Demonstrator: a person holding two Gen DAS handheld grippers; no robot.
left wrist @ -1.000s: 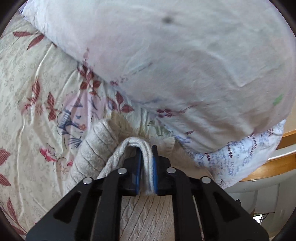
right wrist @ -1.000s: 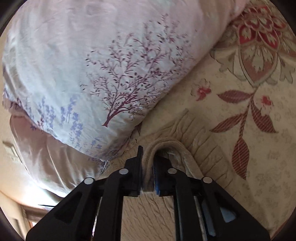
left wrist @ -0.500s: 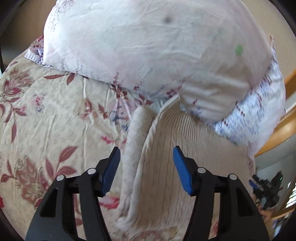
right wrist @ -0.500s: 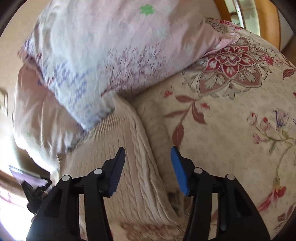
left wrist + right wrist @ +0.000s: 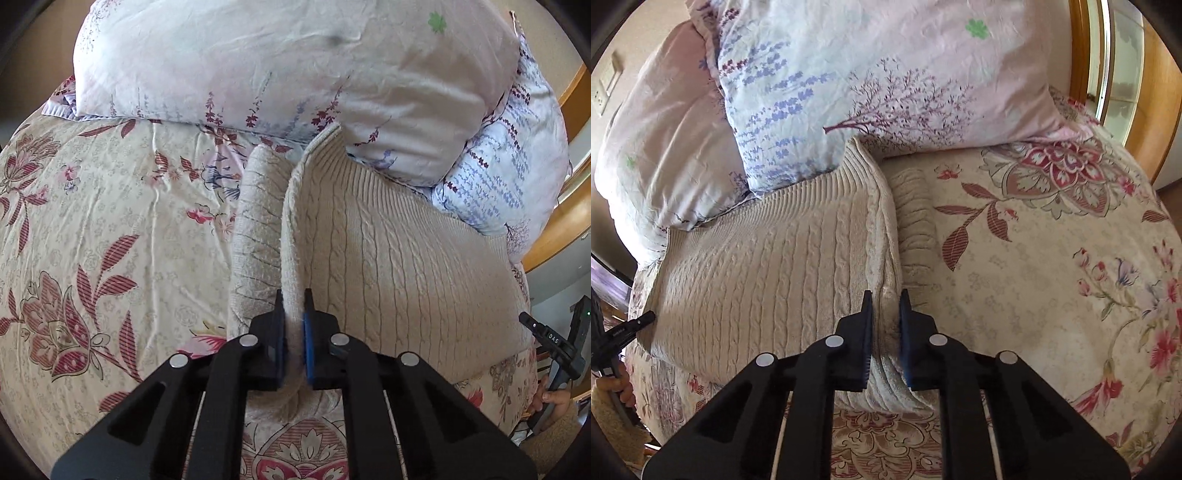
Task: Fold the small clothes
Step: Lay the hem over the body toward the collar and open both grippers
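Note:
A cream cable-knit sweater (image 5: 399, 254) lies folded on the floral bedspread, its far ribbed edge against the pillows. My left gripper (image 5: 294, 314) is shut on the sweater's left folded edge near its front corner. In the right wrist view the sweater (image 5: 768, 269) spreads to the left, and my right gripper (image 5: 886, 314) is shut on its right folded edge. A folded-under layer of the sweater (image 5: 255, 229) shows beside each pinched edge.
Two large floral pillows (image 5: 280, 62) (image 5: 894, 85) lie just behind the sweater. The floral bedspread (image 5: 92, 229) (image 5: 1052, 266) stretches to both sides. A wooden bed frame (image 5: 554, 236) and a wooden door frame (image 5: 1152, 110) stand at the edges.
Both grippers let go of the sweater's far edge, opened and drew back. They are now shut again on the side edges nearer the front.

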